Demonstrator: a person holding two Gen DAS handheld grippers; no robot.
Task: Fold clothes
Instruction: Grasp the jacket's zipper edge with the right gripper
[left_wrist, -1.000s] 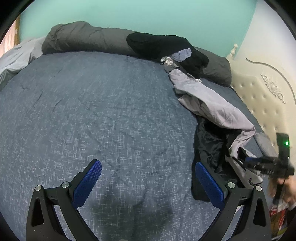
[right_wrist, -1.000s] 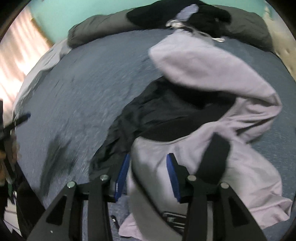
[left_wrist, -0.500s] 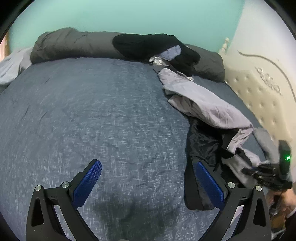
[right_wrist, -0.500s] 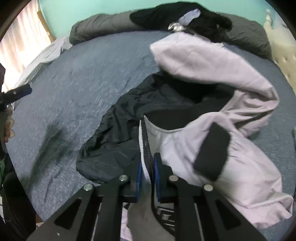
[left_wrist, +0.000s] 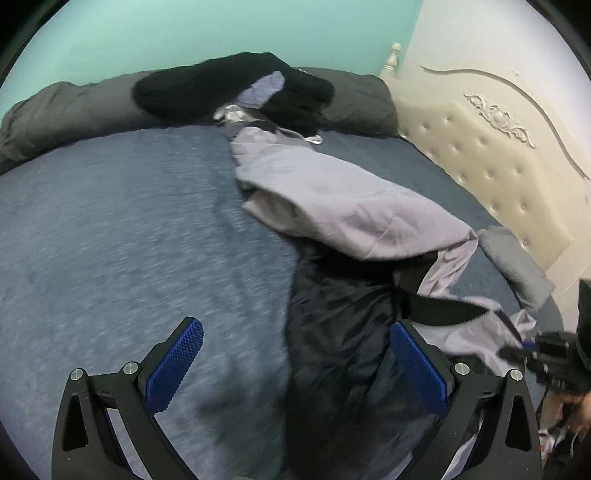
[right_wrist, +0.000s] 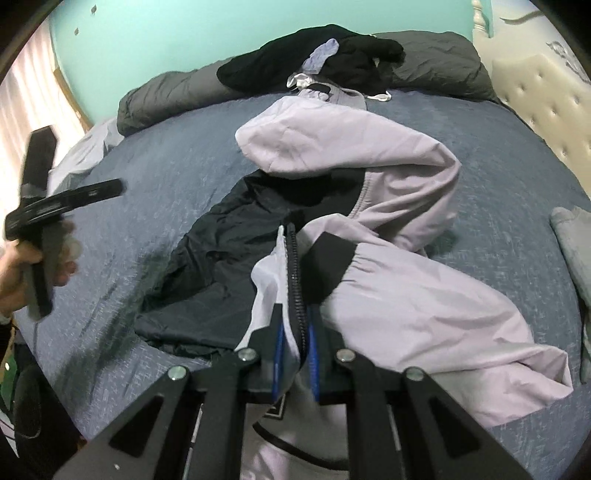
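Observation:
A lilac jacket (left_wrist: 351, 206) with black lining (left_wrist: 332, 314) lies crumpled on the blue bed cover (left_wrist: 129, 240). My left gripper (left_wrist: 295, 332) hangs open just above the bed, its right finger over the black lining and its left finger over bare cover. Nothing is between its pads. In the right wrist view the jacket (right_wrist: 406, 295) spreads ahead, and my right gripper (right_wrist: 295, 325) is shut on its front edge beside the black zipper (right_wrist: 295, 269). That edge is raised off the bed. The left gripper (right_wrist: 74, 199) shows at the left of this view, held in a hand (right_wrist: 22, 273).
A heap of black clothes (left_wrist: 229, 85) lies on a rolled grey duvet (left_wrist: 66, 110) at the far end. A cream tufted headboard (left_wrist: 498, 166) runs along the right. A folded grey garment (left_wrist: 513, 258) sits near the right edge of the bed.
My right gripper closed on the jacket's zipper edge and pulled it up and toward me. My left gripper swung right toward the jacket and stayed open.

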